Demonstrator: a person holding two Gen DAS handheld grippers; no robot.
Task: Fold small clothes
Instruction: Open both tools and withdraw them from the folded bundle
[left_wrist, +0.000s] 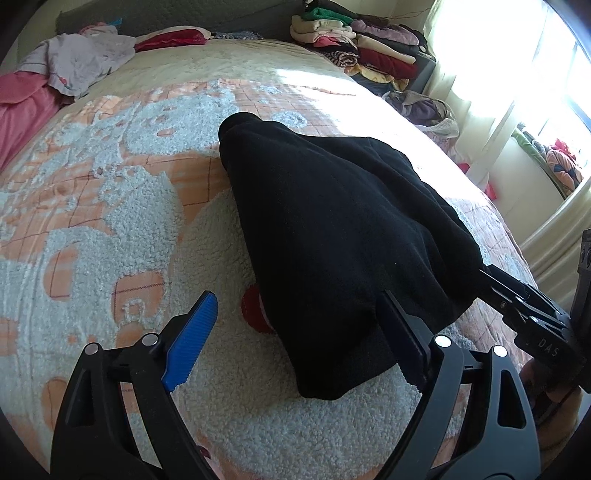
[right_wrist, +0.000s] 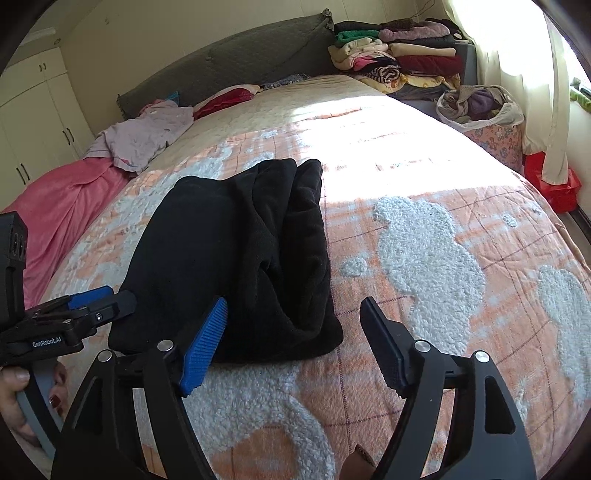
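A black fleece garment (left_wrist: 332, 236) lies folded lengthwise on the orange-and-white bedspread (left_wrist: 110, 192); it also shows in the right wrist view (right_wrist: 236, 254). My left gripper (left_wrist: 299, 328) is open, low over the garment's near end, its right finger against the cloth and its left finger on the blanket. My right gripper (right_wrist: 295, 339) is open at the garment's near right corner, its left blue pad (right_wrist: 207, 343) touching the cloth edge. Neither holds anything. Each gripper shows at the edge of the other's view.
Crumpled lilac and pink clothes (right_wrist: 147, 136) lie at the far left of the bed. Stacks of folded clothes (right_wrist: 402, 55) stand at the far right by the headboard. A basket of laundry (right_wrist: 484, 110) stands beside the bed near the curtained window.
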